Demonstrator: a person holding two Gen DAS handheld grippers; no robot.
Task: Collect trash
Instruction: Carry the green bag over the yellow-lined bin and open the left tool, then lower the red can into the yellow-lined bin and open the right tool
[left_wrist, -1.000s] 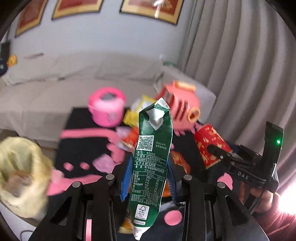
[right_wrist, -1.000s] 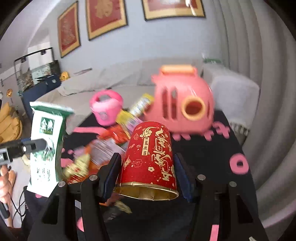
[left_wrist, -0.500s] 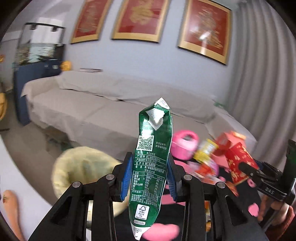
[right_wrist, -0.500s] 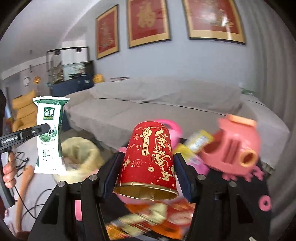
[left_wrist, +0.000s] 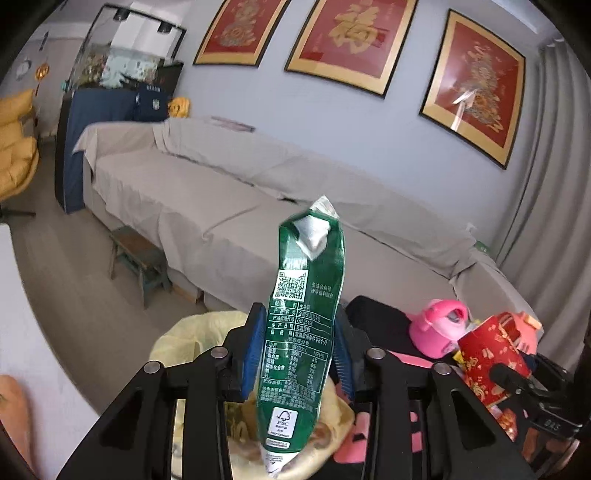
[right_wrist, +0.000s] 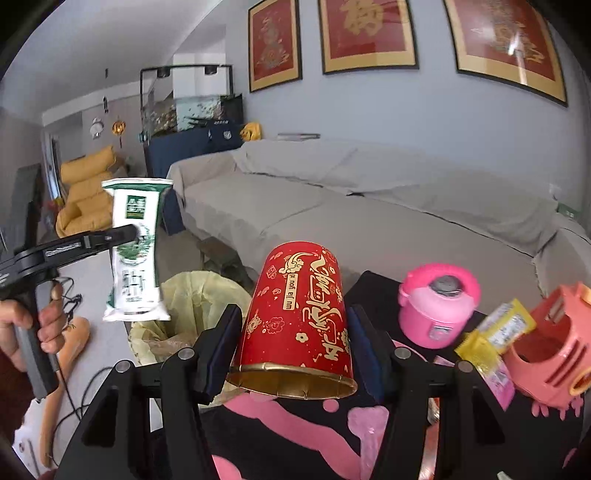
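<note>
Left wrist view had the left gripper clamped on the green carton, poised over the yellow bag. The right gripper pinched the red cup just beside it. Next, I judged: jaws spread, drop both in.

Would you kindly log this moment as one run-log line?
left hand-held gripper: shut on green milk pouch, above yellow-lined bin | right hand-held gripper: shut on red paper cup | both unreleased

The crumpled green milk carton is glossy coated paper with a silvery foil tear at its top. The red paper cup with gold print has a smooth, shiny surface and metallic gold lining. The thin yellow plastic bin bag looks wrinkled and semi-translucent. The grey sofa cover is matt cloth. The pink toy rice cooker is smooth plastic.
</note>
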